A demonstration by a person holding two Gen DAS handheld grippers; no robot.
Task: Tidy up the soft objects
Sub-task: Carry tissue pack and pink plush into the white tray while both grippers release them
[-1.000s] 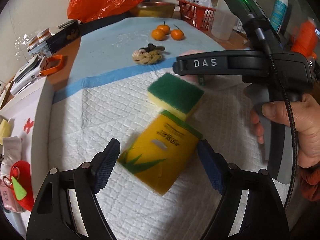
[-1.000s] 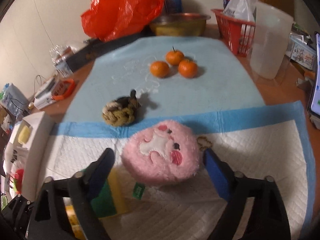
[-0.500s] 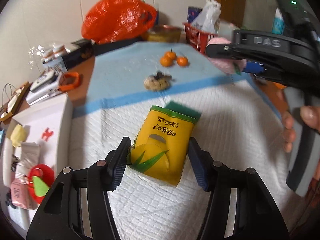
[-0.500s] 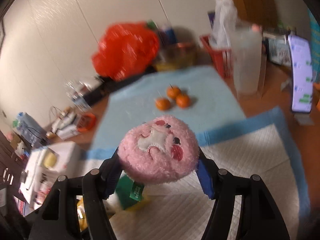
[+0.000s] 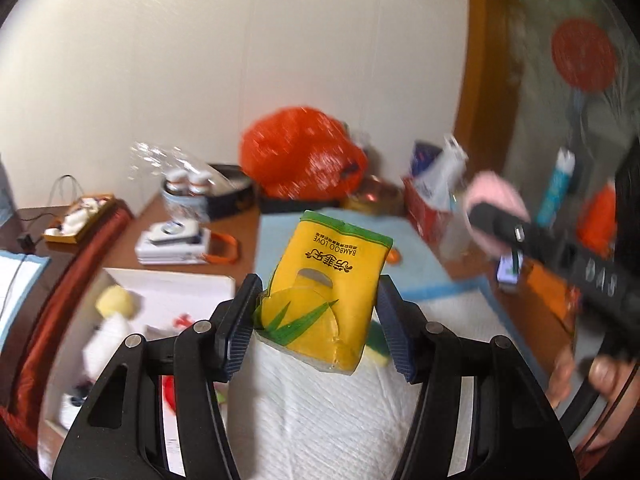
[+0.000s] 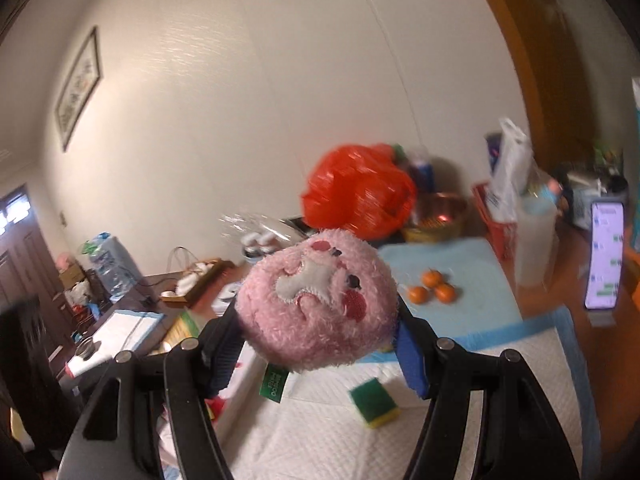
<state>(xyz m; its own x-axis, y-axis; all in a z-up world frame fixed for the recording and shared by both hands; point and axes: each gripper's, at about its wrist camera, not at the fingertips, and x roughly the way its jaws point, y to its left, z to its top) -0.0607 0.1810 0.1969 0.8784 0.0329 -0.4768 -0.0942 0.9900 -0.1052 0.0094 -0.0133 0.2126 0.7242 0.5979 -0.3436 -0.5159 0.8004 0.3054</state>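
Observation:
My left gripper (image 5: 320,320) is shut on a yellow tissue pack (image 5: 326,292) with green leaves and holds it up above the white quilted pad (image 5: 340,420). My right gripper (image 6: 316,344) is shut on a pink plush toy (image 6: 316,304) and holds it high in the air; the plush also shows blurred at the right of the left wrist view (image 5: 496,204). A green and yellow sponge (image 6: 374,402) lies on the pad below, partly hidden behind the pack in the left wrist view (image 5: 376,344).
A white box (image 5: 168,300) with a yellow ball and small items stands at the left. Three oranges (image 6: 432,286) lie on the blue mat. An orange bag (image 6: 356,196), a red basket (image 6: 496,216), a clear jug (image 6: 534,244) and a phone (image 6: 606,256) stand behind.
Both grippers have risen well above the table with their loads. The tissue pack has left the pad and the sponge stays behind. The views now tilt up toward the wall.

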